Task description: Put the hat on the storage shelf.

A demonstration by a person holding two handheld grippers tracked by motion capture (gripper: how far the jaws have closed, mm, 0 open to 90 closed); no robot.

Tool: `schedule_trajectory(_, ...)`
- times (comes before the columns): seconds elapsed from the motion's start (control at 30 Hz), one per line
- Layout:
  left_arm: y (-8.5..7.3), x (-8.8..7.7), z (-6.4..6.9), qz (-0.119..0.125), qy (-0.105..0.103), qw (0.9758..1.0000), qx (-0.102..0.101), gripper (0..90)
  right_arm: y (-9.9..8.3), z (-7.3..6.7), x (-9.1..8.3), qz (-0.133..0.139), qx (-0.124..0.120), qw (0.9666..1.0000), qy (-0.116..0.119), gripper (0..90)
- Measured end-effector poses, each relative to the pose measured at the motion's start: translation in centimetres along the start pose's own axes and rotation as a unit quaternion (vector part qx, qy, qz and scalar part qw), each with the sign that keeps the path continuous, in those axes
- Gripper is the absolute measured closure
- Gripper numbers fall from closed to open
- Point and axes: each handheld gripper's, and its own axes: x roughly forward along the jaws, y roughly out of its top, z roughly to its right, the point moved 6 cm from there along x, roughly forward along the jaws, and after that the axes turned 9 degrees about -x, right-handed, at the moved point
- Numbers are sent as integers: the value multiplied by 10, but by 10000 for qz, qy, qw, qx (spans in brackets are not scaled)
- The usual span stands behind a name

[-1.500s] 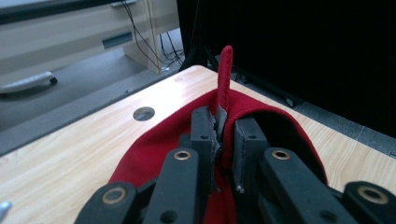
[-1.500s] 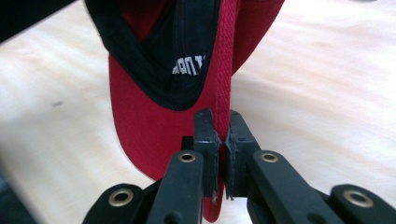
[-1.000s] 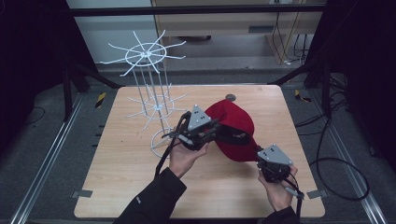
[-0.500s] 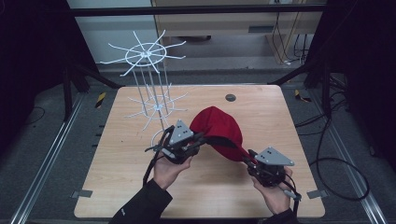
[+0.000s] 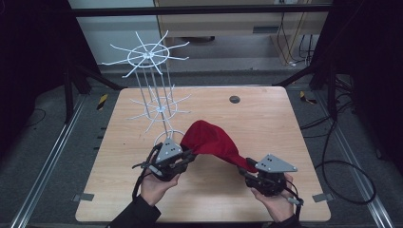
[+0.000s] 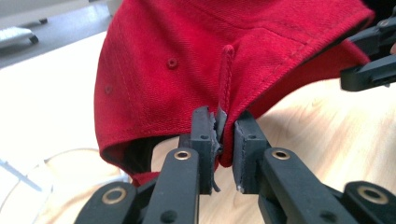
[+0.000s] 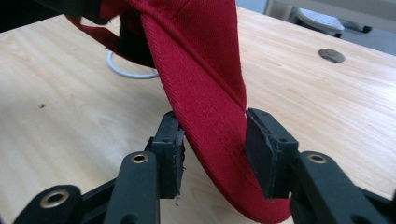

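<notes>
A red cap (image 5: 211,140) hangs stretched between my two grippers above the front of the wooden table (image 5: 266,114). My left gripper (image 5: 189,156) is shut on the cap's rim at a seam; in the left gripper view the pads (image 6: 204,135) pinch the red fabric (image 6: 187,60). My right gripper (image 5: 248,172) stands at the cap's brim. Its jaws have just been opening, and the brim (image 7: 205,84) runs slantwise between the parted pads (image 7: 259,149). The right gripper (image 6: 369,60) also shows at the far right of the left gripper view.
A white wire rack (image 5: 152,95) with spoked tiers stands at the table's back left, its base ring (image 7: 126,70) just behind the cap. A round grommet (image 5: 234,99) sits in the table's far middle. Dark frame posts and cables surround the table.
My left gripper has come toward the front left and lower, pulling the cap with it. The right gripper has hardly shifted, and its jaws now stand apart around the brim.
</notes>
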Motion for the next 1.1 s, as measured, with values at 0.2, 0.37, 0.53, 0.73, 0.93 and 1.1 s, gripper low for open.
schedule_trajectory(0.2,-23,-1,0,-202,-42,9998,-5,803,-6,-7,-4,-43,-132,9998,111,557)
schedule_trajectory(0.37,-41,1,-2,-388,-45,9992,-2,803,-13,-15,-6,-92,-380,9990,228,541)
schedule_trajectory(0.53,-54,4,-2,-526,-14,9986,14,802,-21,-29,-8,-193,-348,9974,607,485)
schedule_trajectory(0.73,-71,2,-5,-631,-20,9980,-72,803,-24,-35,-6,-89,-165,9954,942,442)
schedule_trajectory(0.93,-83,5,-9,-790,52,9968,-107,802,-20,-41,-6,109,235,9881,1514,396)
schedule_trajectory(1.1,-90,8,-7,-866,36,9962,-61,802,-17,-36,-4,215,389,9901,1334,443)
